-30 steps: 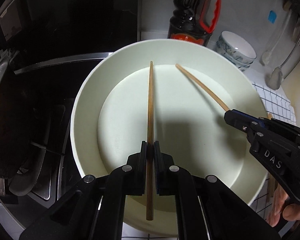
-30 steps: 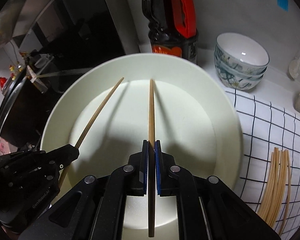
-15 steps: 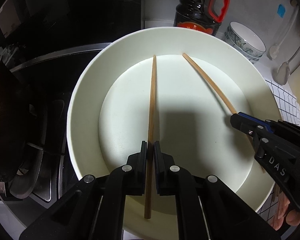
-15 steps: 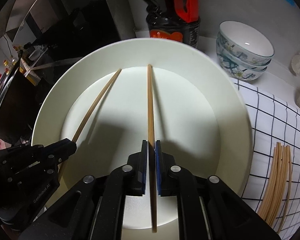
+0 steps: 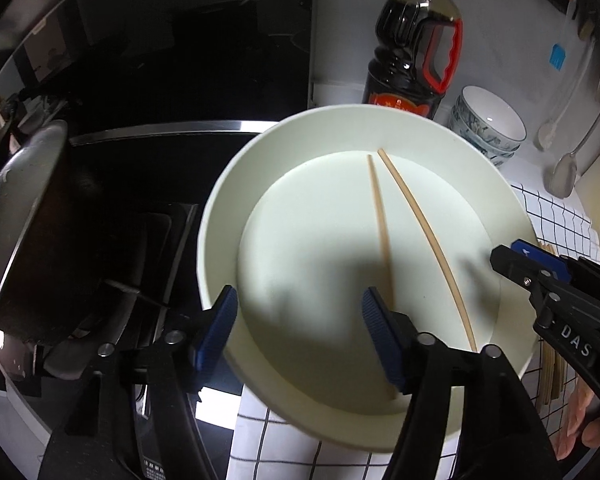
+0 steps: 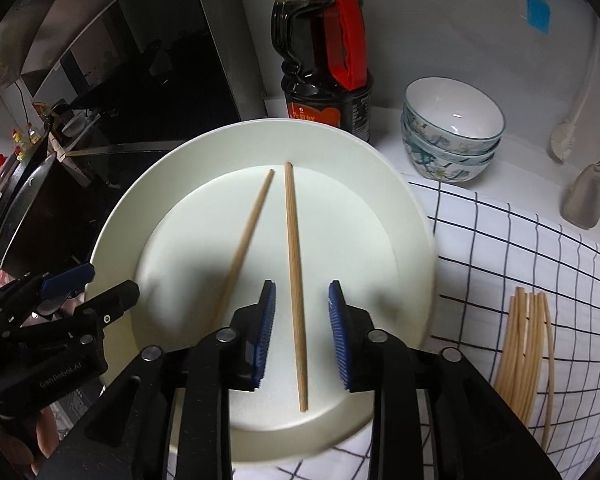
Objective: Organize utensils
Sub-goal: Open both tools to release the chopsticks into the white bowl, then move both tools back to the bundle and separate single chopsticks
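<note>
Two wooden chopsticks lie loose in a large white plate (image 5: 220,216) (image 6: 412,216). In the left wrist view the left chopstick (image 5: 381,228) and the right chopstick (image 5: 424,240) lie close together, tips nearly touching at the far end. In the right wrist view they are the slanted one (image 6: 244,240) and the straight one (image 6: 295,280). My left gripper (image 5: 296,312) (image 6: 88,284) is open wide at the plate's left rim. My right gripper (image 6: 302,304) (image 5: 512,256) is open, its jaws on either side of the straight chopstick, holding nothing.
A bundle of chopsticks (image 6: 524,344) lies on the checked cloth (image 6: 520,248) to the right. Stacked bowls (image 6: 452,132), a dark sauce bottle (image 6: 324,60), hanging utensils (image 6: 584,196) at the back. A pan (image 5: 24,232) and black hob on the left.
Both grippers opened and let go of their chopsticks, which now lie in the plate. The left gripper shifted left toward the plate's rim.
</note>
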Motion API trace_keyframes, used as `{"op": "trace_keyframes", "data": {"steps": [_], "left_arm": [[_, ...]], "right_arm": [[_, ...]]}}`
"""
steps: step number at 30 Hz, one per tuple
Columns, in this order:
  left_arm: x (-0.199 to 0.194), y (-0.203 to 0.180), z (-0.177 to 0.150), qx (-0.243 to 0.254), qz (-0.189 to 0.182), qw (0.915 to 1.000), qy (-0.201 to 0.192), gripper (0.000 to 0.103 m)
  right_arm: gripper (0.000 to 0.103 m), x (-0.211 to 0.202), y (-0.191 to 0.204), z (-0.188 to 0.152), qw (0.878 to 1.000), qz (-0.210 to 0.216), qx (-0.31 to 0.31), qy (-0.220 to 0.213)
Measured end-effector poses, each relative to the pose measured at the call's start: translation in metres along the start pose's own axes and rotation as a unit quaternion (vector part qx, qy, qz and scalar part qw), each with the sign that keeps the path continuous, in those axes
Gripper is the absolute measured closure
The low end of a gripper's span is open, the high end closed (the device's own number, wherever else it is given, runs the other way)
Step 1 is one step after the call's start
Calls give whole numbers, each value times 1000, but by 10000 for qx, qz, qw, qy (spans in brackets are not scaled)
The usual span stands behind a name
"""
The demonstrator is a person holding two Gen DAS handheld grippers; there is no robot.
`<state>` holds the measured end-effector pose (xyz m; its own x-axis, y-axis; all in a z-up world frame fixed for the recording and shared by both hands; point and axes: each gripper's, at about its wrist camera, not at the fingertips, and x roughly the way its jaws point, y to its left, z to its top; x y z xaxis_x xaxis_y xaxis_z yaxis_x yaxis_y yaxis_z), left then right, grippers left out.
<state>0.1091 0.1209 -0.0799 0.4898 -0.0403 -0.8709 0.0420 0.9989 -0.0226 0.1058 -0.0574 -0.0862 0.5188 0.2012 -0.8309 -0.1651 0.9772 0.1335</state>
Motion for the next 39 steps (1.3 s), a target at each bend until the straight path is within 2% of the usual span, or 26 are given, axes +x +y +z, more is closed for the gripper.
{"op": "trace_keyframes", "data": {"steps": [5,8,14,16,18,23,29,39], "left_arm": [[-16,-7,-12,-66,46,10000,-42,34],[-28,-13,-19,-78,68,9999,-120,29],[-47,-29,-34,-117,50,9998,-144,29],[-54,-37,-38,-113,54,9998,-182,25],[-60,-46,-43,-88,47,9997,-227,21],[-71,-72,-54,-4,19,9996,-283,20],[-85,-100,-64,22,-19,9995,-324,15],[-106,-146,-78,84,86,9994,-319,8]], "right_arm": [[64,-16,-4,-10,10000,56,25,-19],[54,-28,-7,-17,9999,95,59,-54],[53,-53,-21,-38,9999,85,92,-50],[49,-63,-30,-45,9999,47,82,-76],[49,-71,-41,-51,9999,33,81,-65],[48,-93,-72,-67,9997,-104,177,-130],[44,-115,-106,-84,9993,-133,283,-228],[40,-133,-152,-112,9985,-120,359,-395]]}}
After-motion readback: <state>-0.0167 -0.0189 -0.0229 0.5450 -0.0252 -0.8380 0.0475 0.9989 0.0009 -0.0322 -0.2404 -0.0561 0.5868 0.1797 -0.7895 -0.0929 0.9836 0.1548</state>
